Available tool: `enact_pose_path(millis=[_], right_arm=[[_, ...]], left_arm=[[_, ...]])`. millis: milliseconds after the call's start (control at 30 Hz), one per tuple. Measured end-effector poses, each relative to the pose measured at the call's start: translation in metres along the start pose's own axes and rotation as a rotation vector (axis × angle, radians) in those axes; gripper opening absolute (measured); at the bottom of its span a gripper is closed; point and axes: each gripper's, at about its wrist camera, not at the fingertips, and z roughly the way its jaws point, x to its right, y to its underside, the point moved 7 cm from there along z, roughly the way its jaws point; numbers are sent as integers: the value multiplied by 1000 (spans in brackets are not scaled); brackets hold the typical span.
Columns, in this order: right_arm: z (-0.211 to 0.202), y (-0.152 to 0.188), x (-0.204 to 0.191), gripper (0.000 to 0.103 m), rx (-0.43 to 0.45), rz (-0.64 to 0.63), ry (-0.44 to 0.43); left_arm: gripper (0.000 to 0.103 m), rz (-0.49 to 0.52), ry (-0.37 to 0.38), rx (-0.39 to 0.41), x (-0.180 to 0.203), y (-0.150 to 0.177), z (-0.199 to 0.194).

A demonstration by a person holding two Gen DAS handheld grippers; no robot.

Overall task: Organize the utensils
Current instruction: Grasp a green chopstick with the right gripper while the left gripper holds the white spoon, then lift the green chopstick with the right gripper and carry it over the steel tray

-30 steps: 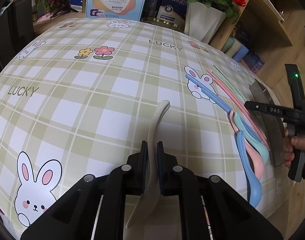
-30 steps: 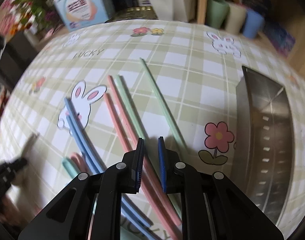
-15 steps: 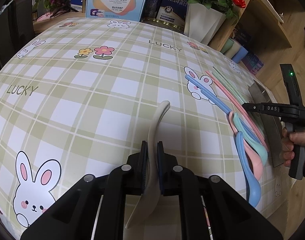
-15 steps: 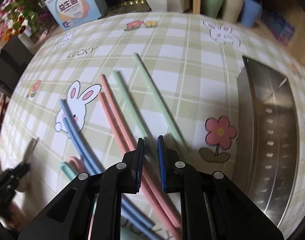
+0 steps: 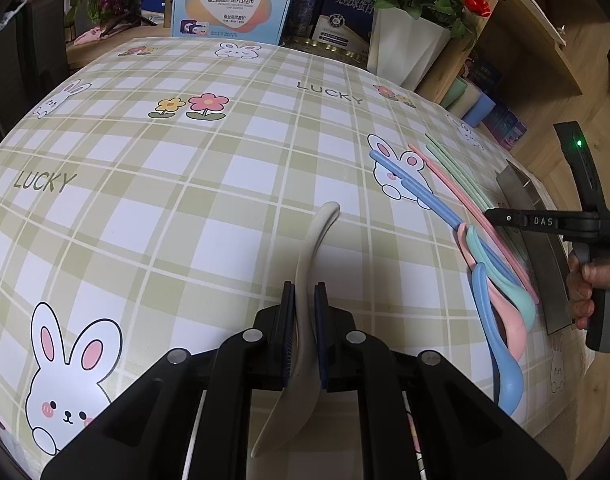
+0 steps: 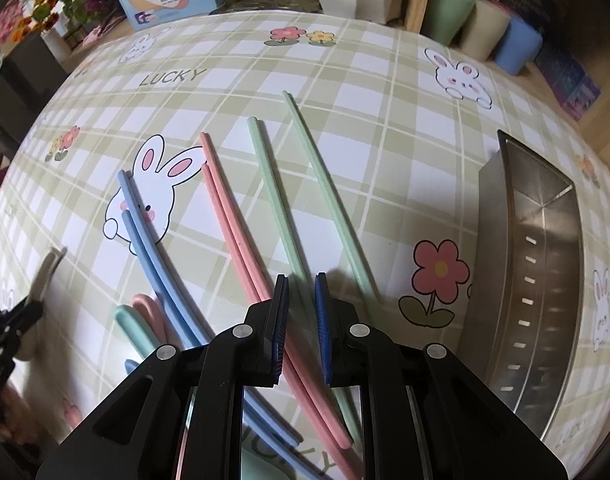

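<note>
We hold the cream spoon point(image 5: 305, 320) in our left gripper point(image 5: 304, 300): its pads press on the handle from both sides, the bowl end hangs down behind the fingers toward the camera, and the handle tip reaches out ahead of them over the checked tablecloth point(image 5: 185, 200). Off to the right of those fingers lie the other spoons, blue point(image 5: 501, 360), pink point(image 5: 509, 328) and green point(image 5: 517, 296), bunched together and overlapping.

Our right gripper point(image 6: 301, 292) points down at the cloth with its jaws narrowed to a slim gap and nothing gripped between them. Under that gap we see the near part of a green chopstick point(image 6: 273, 200), with the pair of pink chopsticks point(image 6: 229, 224) passing just below the left finger. The two blue chopsticks point(image 6: 145, 240) lie further left of the fingers, and a second green chopstick point(image 6: 329, 200) runs just right of them. Well right of the fingers sits the steel tray point(image 6: 505, 240), empty as far as we can see, at the table's edge. In the left view a hand point(image 5: 593, 284) grips the right gripper's handle.
</note>
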Motion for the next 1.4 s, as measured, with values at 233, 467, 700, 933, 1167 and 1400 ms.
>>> enact_pose_path(millis=[233,467,700,933,1167,1400], right_arm=[[-9,7,12,6,101,191,-143],[-27,28,35,5,200,411,-286],[-70,43,50,5,323,444,-334],[-79,61,65,5,289,424,-325],[-39,64,40,5,148,320,-249],[-15,35,27,6,54,213,-152]], left_arm=[[10,2,6,7,0,2,-1],[10,16,-15,15,2,2,0],[10,9,-13,18,1,1,0],[10,7,-21,21,0,1,0],[10,6,-20,20,0,1,0],[10,-5,-6,18,-1,1,1]])
